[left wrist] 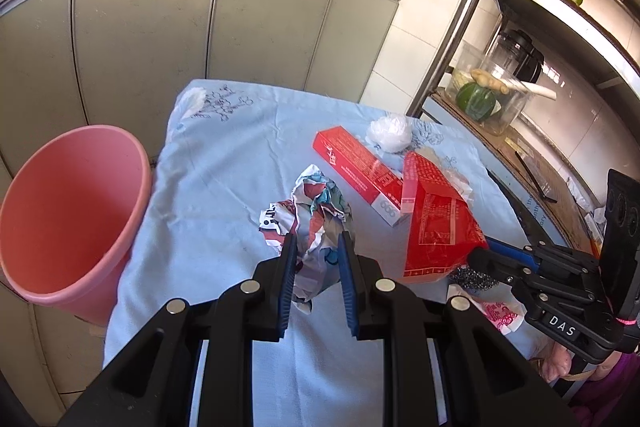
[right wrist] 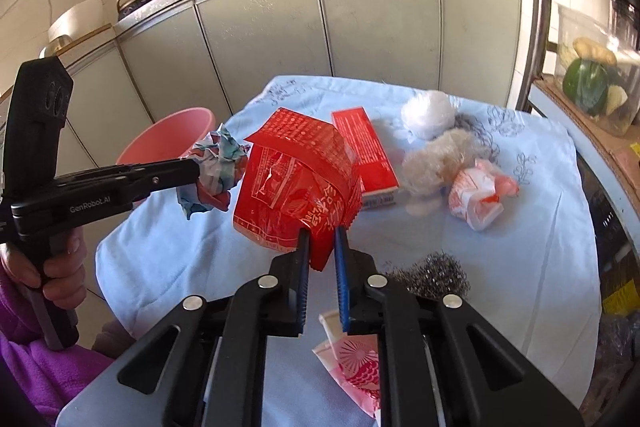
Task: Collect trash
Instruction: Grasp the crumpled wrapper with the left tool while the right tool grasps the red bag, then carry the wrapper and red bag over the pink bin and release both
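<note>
My left gripper (left wrist: 318, 247) has its fingers (left wrist: 289, 263) narrowed onto the crumpled paper wad (left wrist: 316, 211), held above the counter (left wrist: 224, 163) beside the pink bin (left wrist: 68, 211). My right gripper (right wrist: 321, 243) pinches the red foil bag (right wrist: 296, 183), fingers nearly together. Only the right cam shows the orange wrapper (right wrist: 480, 193) & beige fluff (right wrist: 436, 161); the steel scrubber (right wrist: 434, 273) is clearer there too. Red box (left wrist: 356, 167) & white plastic ball (left wrist: 390, 133) lie behind.

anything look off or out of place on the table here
Mostly expected litter. The odd one is the steel wool scrubber lying on the blue cloth among the wrappers; it looks like a cleaning tool, not trash. Meanwhile the left hand-held gripper grips crumpled paper, and the right hand-held gripper a red bag.
</note>
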